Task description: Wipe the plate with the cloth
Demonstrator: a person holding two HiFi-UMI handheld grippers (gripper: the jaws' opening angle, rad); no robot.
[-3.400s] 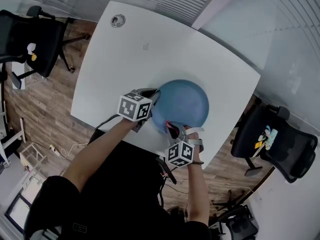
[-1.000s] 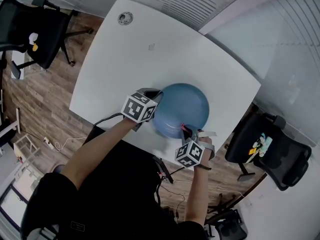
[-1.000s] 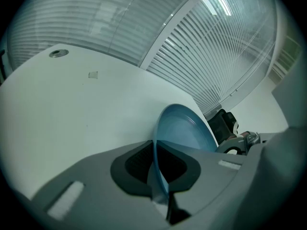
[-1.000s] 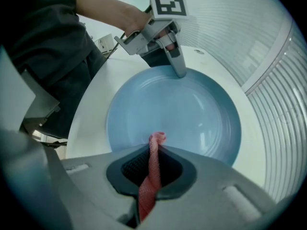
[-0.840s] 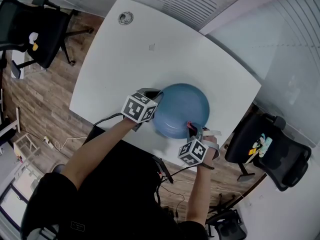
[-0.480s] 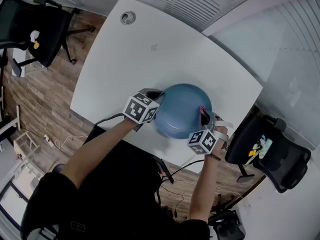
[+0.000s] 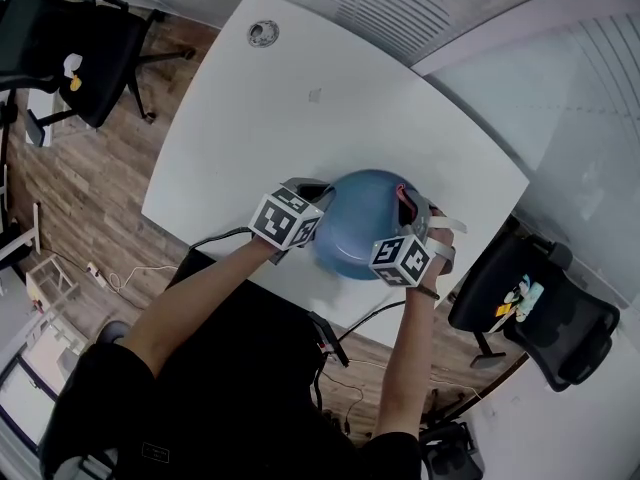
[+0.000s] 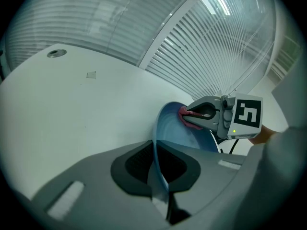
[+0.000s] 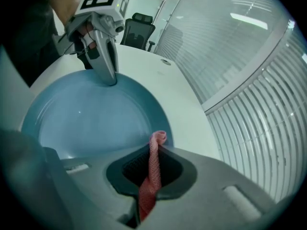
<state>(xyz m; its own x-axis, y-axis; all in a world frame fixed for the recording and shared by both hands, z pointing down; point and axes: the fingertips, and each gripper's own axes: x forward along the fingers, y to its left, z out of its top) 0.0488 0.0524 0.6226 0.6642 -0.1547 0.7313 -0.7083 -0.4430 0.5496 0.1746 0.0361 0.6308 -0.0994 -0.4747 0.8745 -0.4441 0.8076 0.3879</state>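
Observation:
A blue plate (image 7: pixel 360 223) rests tilted on the white table (image 7: pixel 300 108) near its front edge. My left gripper (image 7: pixel 314 206) is shut on the plate's left rim; in the left gripper view the thin rim (image 8: pixel 154 138) runs between the jaws of that gripper (image 8: pixel 157 152). My right gripper (image 7: pixel 406 202) is shut on a pink cloth (image 7: pixel 401 194) at the plate's right side. In the right gripper view the cloth (image 9: pixel 152 169) sticks up from that gripper (image 9: pixel 152 153) over the plate's inner face (image 9: pixel 86 121), with the left gripper (image 9: pixel 111 79) across on the far rim.
Black office chairs stand at the far left (image 7: pixel 60 38) and at the right (image 7: pixel 540 308) of the table. A round grommet (image 7: pixel 263 33) sits in the table's far corner. A cable (image 7: pixel 215 238) hangs off the near edge. Glass walls with blinds (image 8: pixel 201 37) lie beyond.
My right gripper has carried the cloth from the plate's near edge round to its right side and turned as it went. The left gripper and the plate kept still.

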